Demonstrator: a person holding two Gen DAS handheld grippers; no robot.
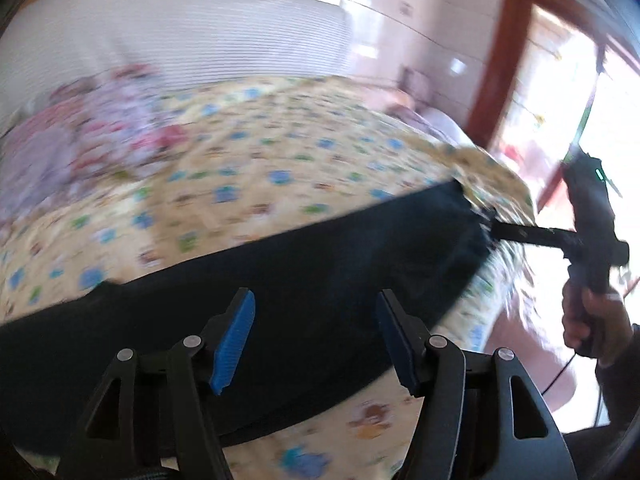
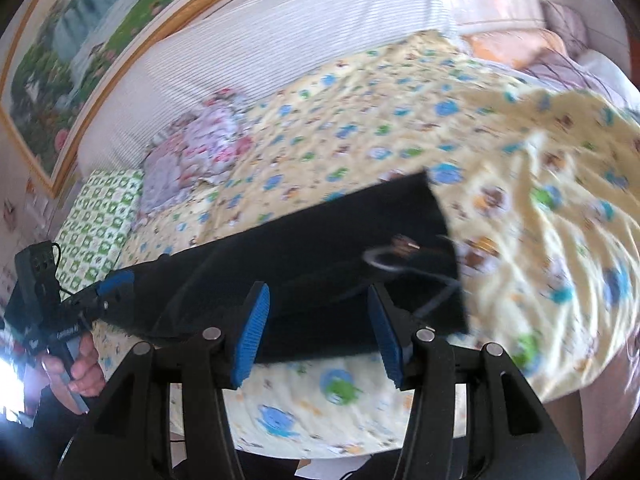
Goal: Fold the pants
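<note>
Your left tool [image 1: 314, 340]: jaws apart, nothing between its pads. Your right tool [image 2: 318, 332]: jaws apart, empty too. Beyond both: dark pants [image 1: 280, 280], a long band across the near part of the bed [image 1: 248, 168]. Yellow patterned sheet beneath. Floral bedding [image 2: 200, 140] far left.

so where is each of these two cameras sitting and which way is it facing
Left wrist: on the left gripper, looking down over its open blue pads at the dark pants on the patterned bedsheet; the right gripper and its hand show at right.
Right wrist: on the right gripper, jaws open, same downward slant; the left gripper and its hand show at left.
Shared: pants, bedsheet, striped headboard.
</note>
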